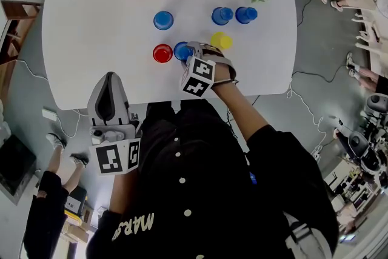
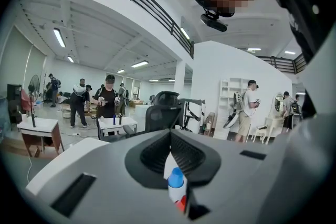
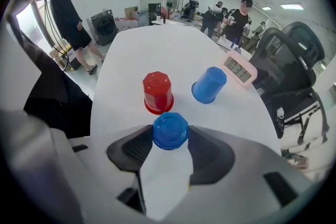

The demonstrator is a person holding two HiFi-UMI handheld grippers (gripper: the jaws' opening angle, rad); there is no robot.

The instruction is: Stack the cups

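Beside the right gripper's (image 3: 170, 132) blue cup (image 3: 170, 128) stands a red cup (image 3: 158, 92).

The table (image 1: 91, 15) across the top of the head view looks like smooth white laminate with a dull sheen. Low in the middle of the right gripper view, the blue cup (image 3: 170, 130) and the red cup (image 3: 157, 93) just above it are shiny, faceted plastic. The right gripper (image 3: 169, 139) has a matt grey plastic shell, and its pads (image 3: 137, 148) are black and ribbed, rubbery looking. The jacket (image 1: 200, 161) at lower centre of the head view is matt black cloth.
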